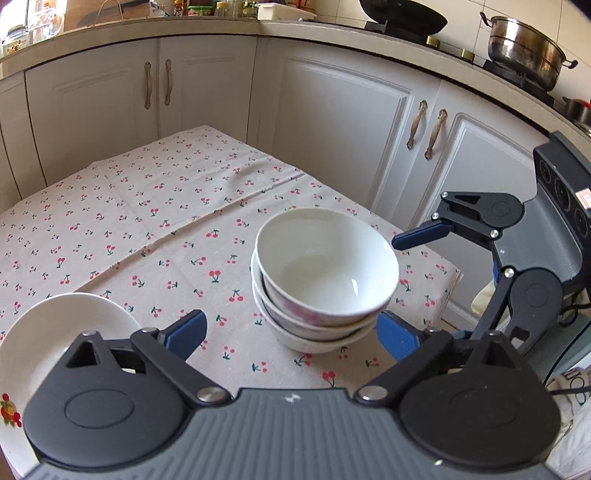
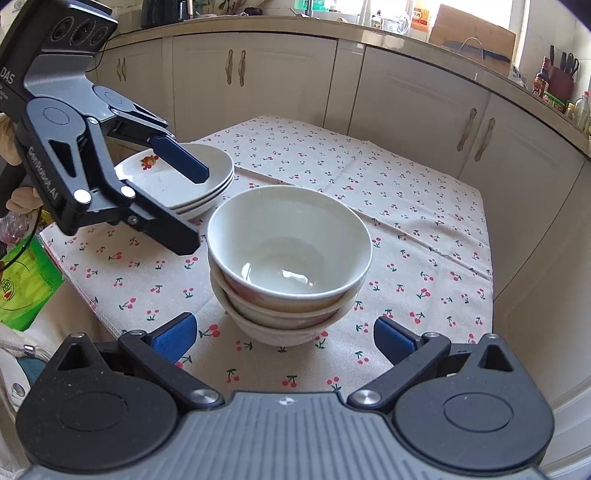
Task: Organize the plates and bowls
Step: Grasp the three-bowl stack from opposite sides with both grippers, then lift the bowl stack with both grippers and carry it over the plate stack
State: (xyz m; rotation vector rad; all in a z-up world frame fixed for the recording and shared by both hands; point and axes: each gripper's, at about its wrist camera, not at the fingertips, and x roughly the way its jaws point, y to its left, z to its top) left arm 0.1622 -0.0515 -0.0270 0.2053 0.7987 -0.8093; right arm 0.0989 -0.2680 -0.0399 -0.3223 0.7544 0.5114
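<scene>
Three white bowls are stacked (image 1: 325, 280) (image 2: 288, 258) on the cherry-print tablecloth (image 1: 147, 229) (image 2: 406, 206); the top bowl is empty. My left gripper (image 1: 291, 332) is open, its blue pads standing either side of the stack's base without pressing on it. My right gripper (image 2: 284, 339) is open too and frames the same stack from the opposite side. Each gripper shows in the other's view: the right gripper's upper finger (image 1: 421, 234) beside the top bowl's rim, the left gripper (image 2: 197, 212) in front of a stack of white plates (image 2: 221, 162). The plates (image 1: 55, 332) lie by my left finger.
White cabinet doors (image 1: 332, 122) (image 2: 406, 103) wrap closely around the table's far sides. The counter carries a black wok (image 1: 402, 14) and a steel pot (image 1: 524, 48). A green package (image 2: 26, 280) sits off the table's left edge.
</scene>
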